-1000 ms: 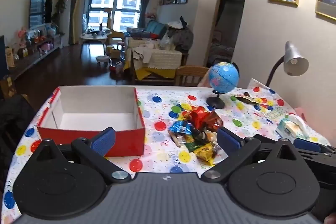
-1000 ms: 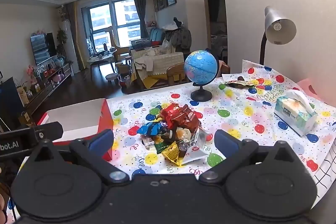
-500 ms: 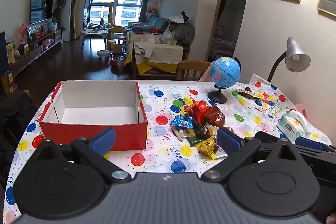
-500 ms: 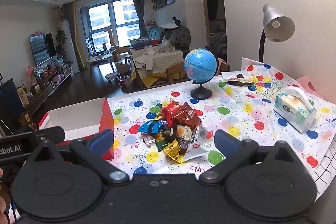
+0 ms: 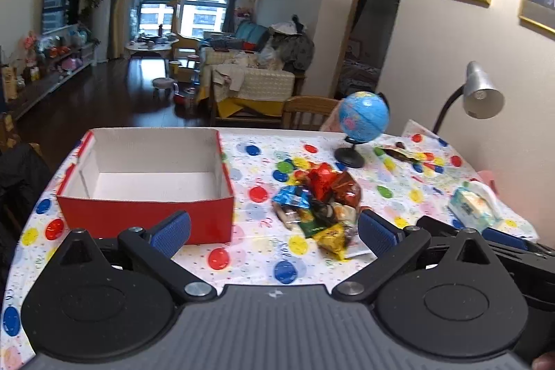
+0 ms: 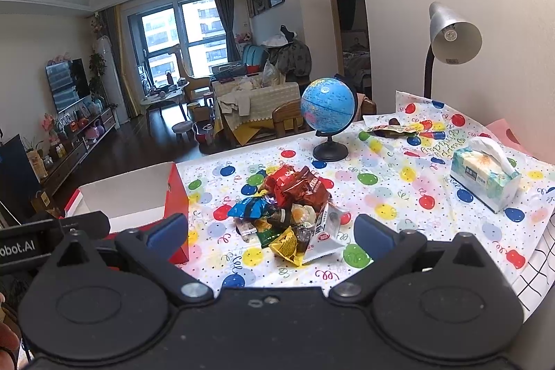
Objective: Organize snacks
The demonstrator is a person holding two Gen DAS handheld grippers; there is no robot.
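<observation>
A pile of snack packets (image 5: 321, 201) (image 6: 293, 208), red, blue, green and yellow, lies on the dotted tablecloth in the middle of the table. To its left stands a red cardboard box (image 5: 145, 214) (image 6: 177, 196) with a white, empty inside. My left gripper (image 5: 274, 229) is open, hovering near the table's front edge between box and pile. My right gripper (image 6: 270, 231) is open too, with the near end of the pile showing between its blue pads and nothing held.
A blue globe (image 5: 362, 118) (image 6: 327, 104) stands behind the pile. A tissue pack (image 5: 473, 205) (image 6: 485, 175) lies at the right, and a grey desk lamp (image 6: 452, 33) rises at the back right. Another wrapper (image 6: 393, 130) lies behind the globe. A wooden chair (image 5: 312, 110) stands past the far edge.
Both views have pulled back and risen slightly, so the box and the pile sit a little farther off. Both grippers stay open; nothing on the table moved.
</observation>
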